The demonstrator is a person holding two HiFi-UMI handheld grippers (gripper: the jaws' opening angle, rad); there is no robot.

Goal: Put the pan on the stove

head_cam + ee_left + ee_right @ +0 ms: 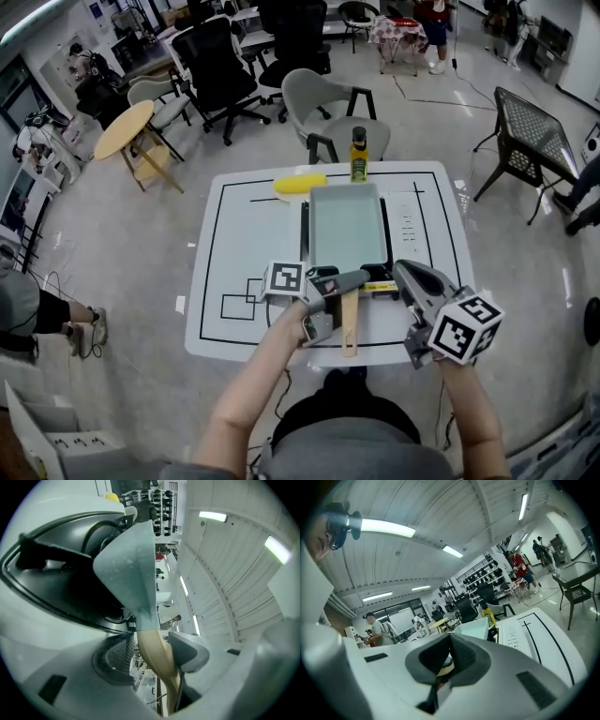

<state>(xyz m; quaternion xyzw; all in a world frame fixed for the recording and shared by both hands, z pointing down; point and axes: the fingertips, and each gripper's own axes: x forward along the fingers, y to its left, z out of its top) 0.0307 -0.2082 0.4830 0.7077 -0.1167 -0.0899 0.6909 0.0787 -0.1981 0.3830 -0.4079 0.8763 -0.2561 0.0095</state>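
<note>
A pale teal rectangular pan (347, 225) sits on the black stove (305, 234) in the middle of the white table (234, 281). Its wooden handle (349, 328) points toward me. My left gripper (354, 278) is at the handle's root. In the left gripper view the handle (157, 653) runs between the jaws beside the right pad (190, 653), with a gap to the left pad, so that gripper (150, 657) is open. My right gripper (403, 272) hovers just right of the handle, shut with nothing in it. Its pads (464, 656) meet, and the pan (476, 629) lies beyond them.
An oil bottle (358, 155) and a yellow oblong object (298, 183) stand at the table's far edge behind the stove. Black lines mark the tabletop. Office chairs (328, 103), a round wooden table (127, 127) and a black mesh table (534, 127) surround the work table.
</note>
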